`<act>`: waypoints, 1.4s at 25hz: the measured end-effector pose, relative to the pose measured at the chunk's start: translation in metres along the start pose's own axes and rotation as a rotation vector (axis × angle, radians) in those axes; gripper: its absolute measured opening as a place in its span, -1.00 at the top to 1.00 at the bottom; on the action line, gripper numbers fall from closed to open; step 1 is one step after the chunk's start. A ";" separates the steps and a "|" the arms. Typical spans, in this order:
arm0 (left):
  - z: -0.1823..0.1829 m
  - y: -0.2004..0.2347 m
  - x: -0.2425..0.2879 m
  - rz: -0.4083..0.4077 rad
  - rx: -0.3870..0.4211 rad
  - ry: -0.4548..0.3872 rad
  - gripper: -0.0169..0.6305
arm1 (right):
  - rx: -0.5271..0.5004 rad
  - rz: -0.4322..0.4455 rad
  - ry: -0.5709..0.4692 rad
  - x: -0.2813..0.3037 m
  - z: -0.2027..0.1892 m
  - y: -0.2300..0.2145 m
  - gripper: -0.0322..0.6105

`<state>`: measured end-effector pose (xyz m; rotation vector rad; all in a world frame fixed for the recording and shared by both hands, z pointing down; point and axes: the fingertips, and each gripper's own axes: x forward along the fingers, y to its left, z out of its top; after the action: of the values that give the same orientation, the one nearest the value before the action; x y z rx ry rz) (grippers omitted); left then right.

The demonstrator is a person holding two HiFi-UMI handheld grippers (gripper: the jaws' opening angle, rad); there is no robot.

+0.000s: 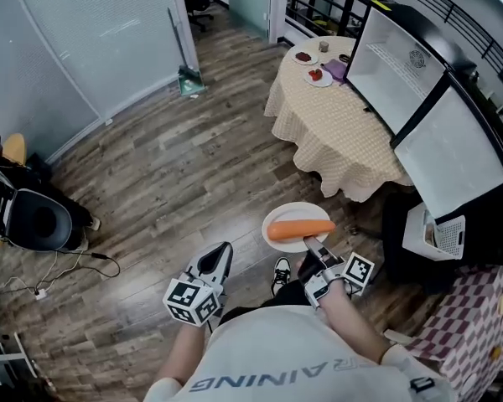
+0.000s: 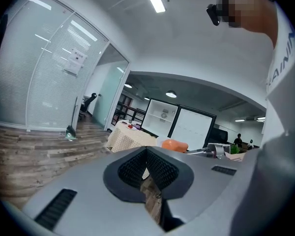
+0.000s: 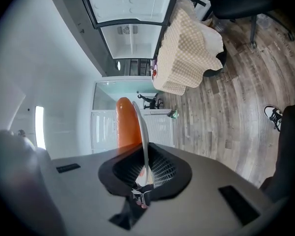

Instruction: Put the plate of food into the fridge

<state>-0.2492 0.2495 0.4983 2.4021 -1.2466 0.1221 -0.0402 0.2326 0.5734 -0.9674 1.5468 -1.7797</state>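
Observation:
A white plate (image 1: 295, 224) carrying a long orange carrot (image 1: 300, 229) hangs level over the wooden floor, with my right gripper (image 1: 316, 248) shut on its near rim. In the right gripper view the plate (image 3: 143, 136) stands edge-on between the pads, with the carrot (image 3: 127, 124) on its left side. The fridge (image 1: 457, 153) stands at the right with its white doors swung open. My left gripper (image 1: 220, 254) is shut and holds nothing, to the left of the plate. The left gripper view shows the carrot (image 2: 174, 144) beyond its closed gripper (image 2: 147, 168).
A round table (image 1: 335, 124) under a beige checked cloth stands ahead, beside the fridge, with small plates of red food on it. A black chair (image 1: 33, 216) and cables lie at the left. A glass partition (image 1: 92, 32) closes the far left.

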 end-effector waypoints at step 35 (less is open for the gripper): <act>0.118 0.059 0.301 -0.225 0.061 0.043 0.92 | 0.017 -0.006 -0.210 0.142 0.225 0.033 0.78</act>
<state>-0.1323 -0.0574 0.4922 2.5588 -0.9589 0.1451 0.0641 -0.0145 0.5752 -1.1129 1.3975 -1.6348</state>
